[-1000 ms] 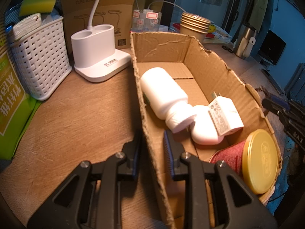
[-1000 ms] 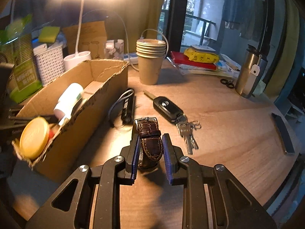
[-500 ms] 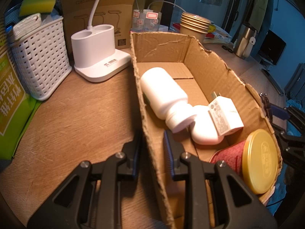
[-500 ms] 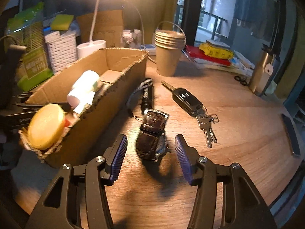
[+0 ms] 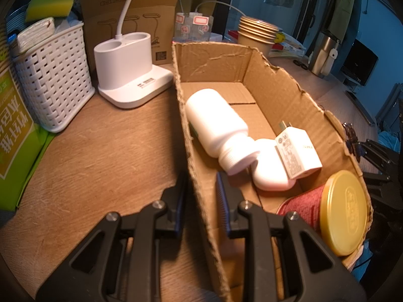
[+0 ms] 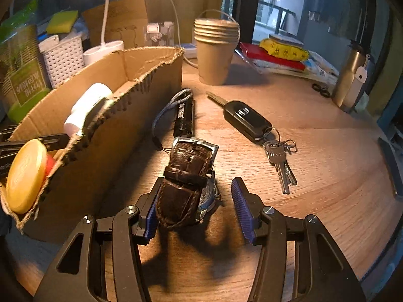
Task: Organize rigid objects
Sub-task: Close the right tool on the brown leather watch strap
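My left gripper (image 5: 201,196) is shut on the near side wall of the torn cardboard box (image 5: 289,93). Inside the box lie a white bottle (image 5: 214,120), a white charger (image 5: 298,151) and a red jar with a gold lid (image 5: 345,211). My right gripper (image 6: 197,193) stands open over the table beside the box (image 6: 121,130). A brown leather watch (image 6: 187,183) rests on the table between its fingers, leaning against the left pad and clear of the right one. A black flashlight (image 6: 185,117) and a car key with keys (image 6: 246,120) lie beyond it.
A stack of paper cups (image 6: 216,52) and a steel flask (image 6: 350,75) stand at the back of the round wooden table. Left of the box are a white lamp base (image 5: 131,70), a white basket (image 5: 55,75) and a green package (image 5: 15,130).
The right gripper's jaws, shut on the watch a second ago, have spread wide and the watch now sits on the table. That gripper sank a little. The left gripper has not moved.
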The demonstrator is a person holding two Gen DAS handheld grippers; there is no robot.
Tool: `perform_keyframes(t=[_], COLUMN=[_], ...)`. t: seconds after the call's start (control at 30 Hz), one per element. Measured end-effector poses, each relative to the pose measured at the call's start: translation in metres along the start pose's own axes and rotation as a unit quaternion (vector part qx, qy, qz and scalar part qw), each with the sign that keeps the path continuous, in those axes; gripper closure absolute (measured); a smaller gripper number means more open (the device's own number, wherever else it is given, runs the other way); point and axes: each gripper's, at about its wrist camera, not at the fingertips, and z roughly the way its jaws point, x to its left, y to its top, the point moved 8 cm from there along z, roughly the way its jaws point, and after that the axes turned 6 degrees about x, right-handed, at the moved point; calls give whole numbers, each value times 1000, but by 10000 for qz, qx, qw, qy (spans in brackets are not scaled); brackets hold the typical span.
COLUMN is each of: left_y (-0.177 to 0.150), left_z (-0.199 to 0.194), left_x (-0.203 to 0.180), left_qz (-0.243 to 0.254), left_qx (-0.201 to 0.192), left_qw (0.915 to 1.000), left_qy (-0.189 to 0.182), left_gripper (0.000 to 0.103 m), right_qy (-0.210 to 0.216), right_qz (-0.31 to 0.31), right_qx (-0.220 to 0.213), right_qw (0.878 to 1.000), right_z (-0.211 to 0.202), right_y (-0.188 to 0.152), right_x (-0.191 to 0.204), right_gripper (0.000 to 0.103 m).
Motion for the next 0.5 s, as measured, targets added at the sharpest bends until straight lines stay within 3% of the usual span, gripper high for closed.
perform_keyframes(t=[0.23, 0.3, 0.5], left_y=[0, 0, 0], left_z=[0, 0, 0], left_x=[0, 0, 0], left_qz=[0, 0, -1], left_qx=[0, 0, 0], left_qw=[10000, 10000, 10000], left_qy=[-1, -1, -2], left_gripper=[78, 78, 78], right_qy=[67, 142, 143], right_qz=[-67, -50, -38], right_qx=[46, 29, -42], right_qw=[9999, 9999, 9999], right_z=[4, 3, 1], right_y=[0, 0, 0], right_x=[4, 4, 4], right_gripper=[48, 57, 57])
